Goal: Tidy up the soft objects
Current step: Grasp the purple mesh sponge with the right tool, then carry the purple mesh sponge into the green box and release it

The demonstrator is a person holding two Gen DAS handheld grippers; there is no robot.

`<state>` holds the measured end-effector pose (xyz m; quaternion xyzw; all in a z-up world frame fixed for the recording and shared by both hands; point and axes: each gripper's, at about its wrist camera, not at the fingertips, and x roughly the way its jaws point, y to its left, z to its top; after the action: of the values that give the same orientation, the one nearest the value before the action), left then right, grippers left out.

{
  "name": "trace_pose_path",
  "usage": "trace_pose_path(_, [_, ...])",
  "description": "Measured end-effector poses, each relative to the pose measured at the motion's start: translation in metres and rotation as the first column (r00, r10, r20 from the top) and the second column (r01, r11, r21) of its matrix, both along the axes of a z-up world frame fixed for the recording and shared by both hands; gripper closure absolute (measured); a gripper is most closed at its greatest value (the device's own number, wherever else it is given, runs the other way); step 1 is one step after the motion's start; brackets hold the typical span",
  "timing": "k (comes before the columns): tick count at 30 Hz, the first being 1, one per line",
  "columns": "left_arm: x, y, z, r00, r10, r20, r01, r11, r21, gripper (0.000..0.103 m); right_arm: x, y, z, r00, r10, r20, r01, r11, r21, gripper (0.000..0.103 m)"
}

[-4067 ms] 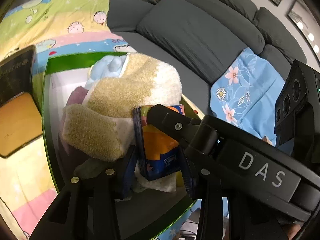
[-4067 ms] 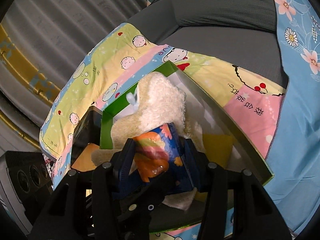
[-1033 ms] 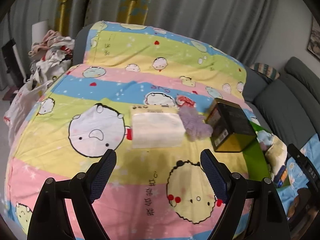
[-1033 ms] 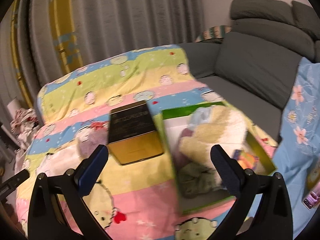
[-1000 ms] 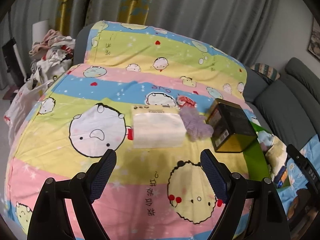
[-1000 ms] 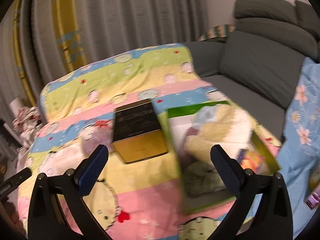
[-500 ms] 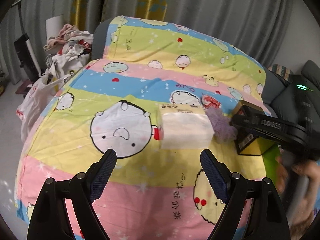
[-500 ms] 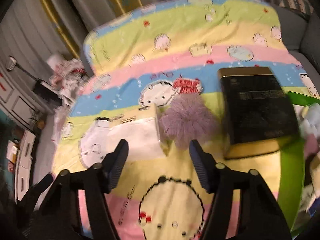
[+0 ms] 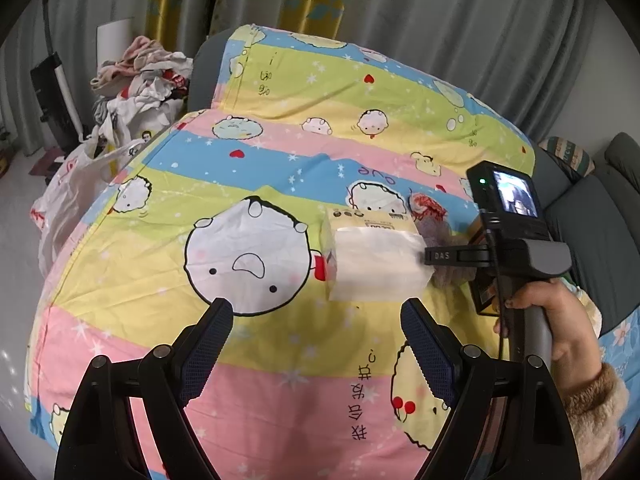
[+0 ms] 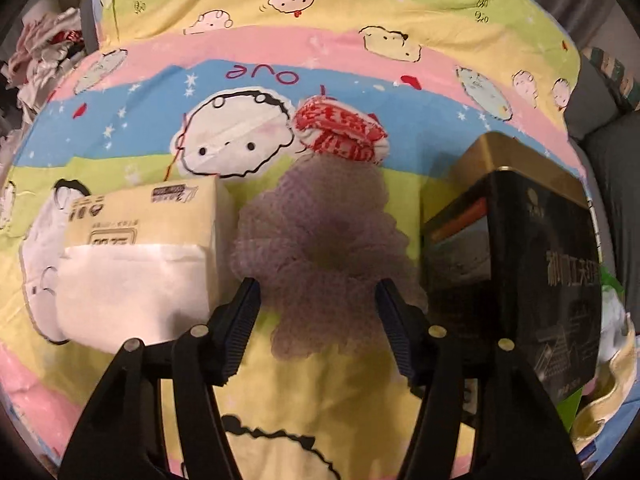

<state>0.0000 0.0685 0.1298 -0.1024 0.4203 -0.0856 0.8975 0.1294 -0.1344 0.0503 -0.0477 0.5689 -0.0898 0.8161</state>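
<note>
A purple mesh puff (image 10: 324,256) lies on the cartoon bedsheet. My right gripper (image 10: 318,316) is open, its fingers on either side of the puff's near part. A tissue pack (image 10: 140,256) lies left of the puff, and a red-and-white cloth ball (image 10: 340,132) lies behind it. In the left wrist view my left gripper (image 9: 316,344) is open and empty above the sheet, short of the tissue pack (image 9: 372,260). The right gripper's body (image 9: 500,256) reaches in from the right and hides most of the puff (image 9: 436,232).
A black and gold box (image 10: 520,248) stands right of the puff. The green bin's edge (image 10: 572,404) with soft things shows at the far right. A clothes pile (image 9: 140,76) and a white bag (image 9: 76,184) lie beyond the bed's left side. A grey sofa (image 9: 592,224) is at right.
Both grippers left the green bin and swung to the bed. The right gripper narrowed and moved down close around the purple puff. The left gripper stays open and shifted slightly.
</note>
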Motion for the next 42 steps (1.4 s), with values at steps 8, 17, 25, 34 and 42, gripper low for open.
trace_pose_path(8, [-0.001, -0.001, -0.001, 1.000, -0.005, -0.003, 0.005, 1.000, -0.007, 0.017, 0.002, -0.012, -0.017, 0.999, -0.015, -0.032, 0.018, 0.995, 0.096, 0.087])
trace_pose_path(17, [0.001, -0.003, -0.005, 1.000, -0.016, -0.024, 0.016, 1.000, 0.001, 0.017, -0.074, -0.008, 0.022, 0.994, 0.029, 0.109, -0.055, 0.968, 0.246, 0.091])
trace_pose_path(25, [0.001, -0.024, -0.016, 0.993, -0.089, -0.076, 0.088, 0.996, -0.011, 0.017, -0.160, 0.024, 0.013, 0.979, 0.145, 0.143, -0.188, 0.914, 0.360, 0.084])
trace_pose_path(34, [0.001, -0.047, -0.033, 0.979, -0.152, -0.135, 0.148, 0.988, -0.040, 0.017, -0.183, -0.015, 0.039, 0.960, 0.006, 0.279, -0.136, 0.884, 0.448, 0.026])
trace_pose_path(42, [0.001, -0.091, -0.077, 0.913, -0.274, -0.302, 0.255, 0.962, -0.101, 0.017, -0.156, -0.043, -0.004, 0.974, -0.144, 0.176, -0.008, 0.754, 0.657, 0.023])
